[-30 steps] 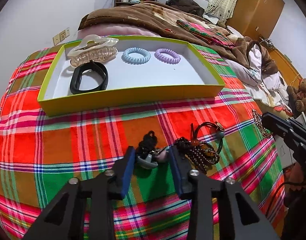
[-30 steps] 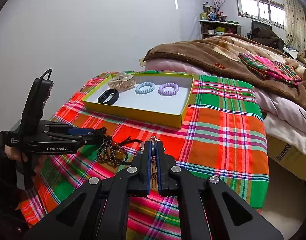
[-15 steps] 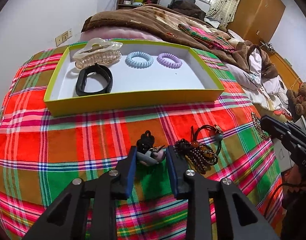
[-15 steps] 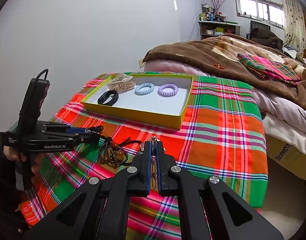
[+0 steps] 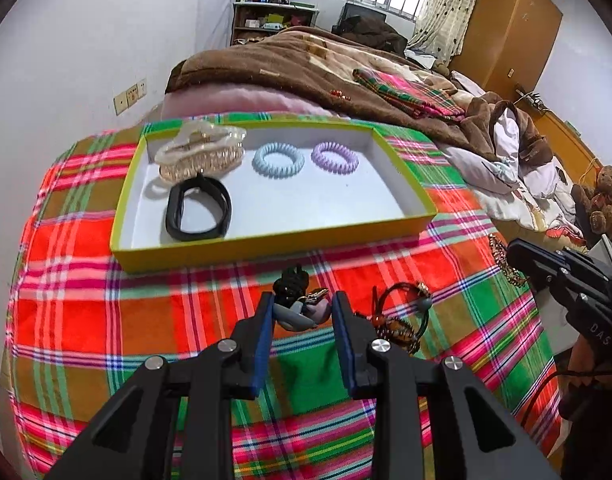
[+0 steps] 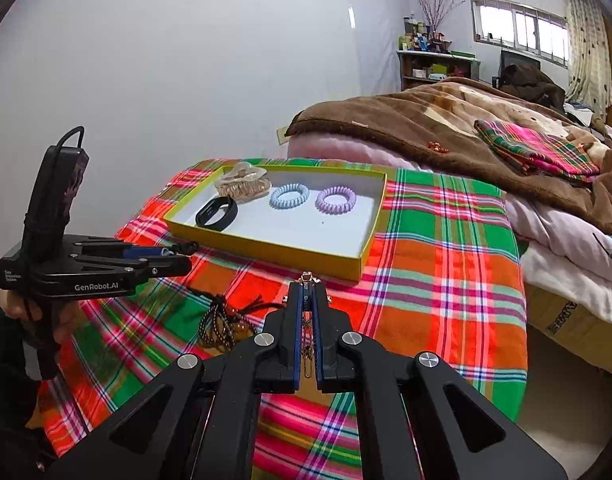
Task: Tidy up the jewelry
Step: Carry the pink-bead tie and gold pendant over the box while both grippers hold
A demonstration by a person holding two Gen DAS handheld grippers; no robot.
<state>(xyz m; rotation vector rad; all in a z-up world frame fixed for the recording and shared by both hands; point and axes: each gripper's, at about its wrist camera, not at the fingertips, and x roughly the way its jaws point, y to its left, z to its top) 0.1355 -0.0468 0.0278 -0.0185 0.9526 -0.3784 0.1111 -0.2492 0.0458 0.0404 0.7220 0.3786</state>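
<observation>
My left gripper [image 5: 302, 304] is shut on a grey and mauve pendant [image 5: 300, 316] with a knotted black cord, held just above the plaid cloth. From the right wrist view the left gripper [image 6: 174, 255] hovers in front of the yellow tray [image 6: 274, 249]. My right gripper [image 6: 306, 286] is shut on a thin gold chain [image 6: 306, 356] that hangs between its pads. A dark beaded bracelet [image 5: 400, 330] lies on the cloth right of the pendant. The tray [image 5: 266, 246] holds a clear claw clip [image 5: 202, 152], a black band [image 5: 198, 210], a blue coil tie [image 5: 278, 160] and a purple coil tie [image 5: 334, 157].
The plaid cloth [image 5: 86, 300] covers a raised surface whose edges drop off at the left and front. A bed with a brown blanket [image 6: 446, 124] lies behind and to the right. A white wall [image 6: 146, 80] stands to the left. The tray's right half is bare white.
The left gripper's jaws narrowed onto the pendant and then rose with it off the cloth. The right gripper has kept still with the chain.
</observation>
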